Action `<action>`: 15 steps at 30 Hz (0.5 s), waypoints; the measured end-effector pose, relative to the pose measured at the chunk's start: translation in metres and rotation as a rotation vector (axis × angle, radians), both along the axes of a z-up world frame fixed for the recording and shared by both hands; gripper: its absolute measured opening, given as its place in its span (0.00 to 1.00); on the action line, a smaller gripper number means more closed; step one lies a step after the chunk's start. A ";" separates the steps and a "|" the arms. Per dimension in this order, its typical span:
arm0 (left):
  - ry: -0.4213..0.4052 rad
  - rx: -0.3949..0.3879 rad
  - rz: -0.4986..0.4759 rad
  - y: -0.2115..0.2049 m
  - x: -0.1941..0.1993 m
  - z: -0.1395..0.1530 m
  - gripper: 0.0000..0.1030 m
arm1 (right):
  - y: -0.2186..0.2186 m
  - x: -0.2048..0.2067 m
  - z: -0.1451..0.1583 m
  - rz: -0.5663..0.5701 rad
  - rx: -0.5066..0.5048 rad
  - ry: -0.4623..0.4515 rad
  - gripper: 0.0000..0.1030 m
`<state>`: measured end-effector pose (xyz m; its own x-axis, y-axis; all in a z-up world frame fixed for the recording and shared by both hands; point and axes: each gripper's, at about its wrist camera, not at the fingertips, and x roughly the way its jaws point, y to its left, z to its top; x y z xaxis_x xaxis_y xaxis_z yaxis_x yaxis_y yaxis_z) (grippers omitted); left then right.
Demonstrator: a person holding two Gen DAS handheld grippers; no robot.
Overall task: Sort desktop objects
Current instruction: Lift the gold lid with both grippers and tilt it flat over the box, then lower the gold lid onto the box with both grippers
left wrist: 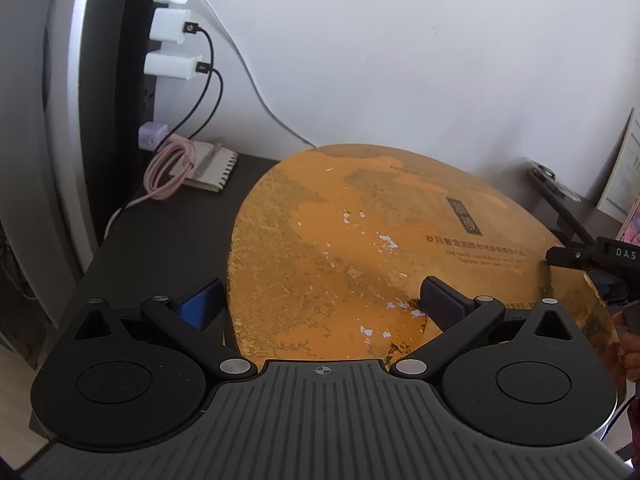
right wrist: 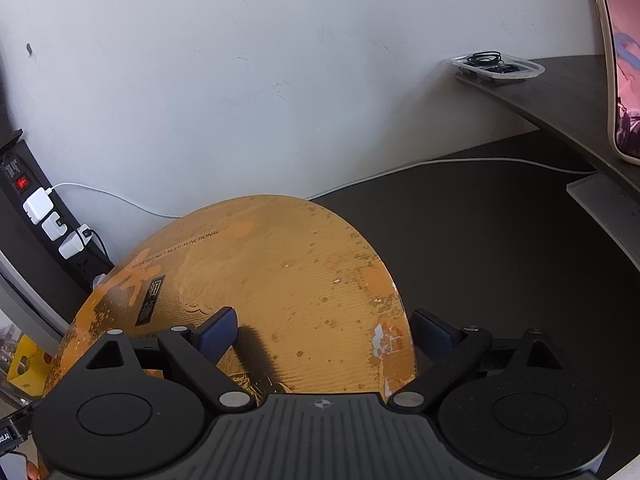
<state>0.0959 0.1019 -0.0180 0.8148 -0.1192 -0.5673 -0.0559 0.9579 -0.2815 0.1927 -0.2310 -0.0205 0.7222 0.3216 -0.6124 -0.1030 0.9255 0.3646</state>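
dark desk against a scuffed white wall

before me a plain white wall [right wrist: 280,80] meets a dark desk [right wrist: 480,240]; a black power strip [left wrist: 148,92] stands upright at my left with white chargers [left wrist: 170,26] plugged in, and a raised dark shelf [right wrist: 560,92] runs at my right.

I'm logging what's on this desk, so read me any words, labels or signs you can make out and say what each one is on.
"WATER FEELING + MULTI-FUNCTIONAL": along the edge of the orange mat.
"DAS": on the right gripper, cut off at the frame edge.
Chinese characters in the mat's dark label: too blurred to read.
Chinese line and small English lines below that label: blurred, unreadable.
Printing on the power strip: too small.
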 end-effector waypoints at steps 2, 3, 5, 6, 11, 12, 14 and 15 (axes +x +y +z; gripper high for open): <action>-0.003 -0.002 -0.007 0.002 -0.004 0.005 0.97 | 0.000 -0.008 0.009 -0.005 0.000 -0.024 0.94; -0.013 0.014 -0.008 0.001 -0.008 0.011 0.97 | -0.001 -0.014 0.014 -0.009 -0.008 -0.040 0.95; -0.033 0.044 -0.010 -0.001 -0.016 0.023 0.97 | -0.003 -0.030 0.027 -0.015 -0.026 -0.077 0.96; -0.040 0.059 -0.012 -0.003 -0.023 0.030 0.97 | -0.005 -0.040 0.033 -0.008 -0.025 -0.097 0.96; -0.022 0.250 0.014 -0.031 -0.066 0.057 0.99 | -0.009 -0.105 0.058 0.029 -0.048 -0.193 0.99; -0.013 0.300 0.024 -0.038 -0.075 0.061 0.99 | -0.008 -0.118 0.059 0.044 -0.057 -0.214 0.99; -0.032 0.388 0.023 -0.050 -0.096 0.060 1.00 | -0.003 -0.145 0.061 0.075 -0.071 -0.241 0.99; -0.040 0.431 0.023 -0.056 -0.106 0.059 1.00 | 0.000 -0.156 0.061 0.087 -0.076 -0.252 0.99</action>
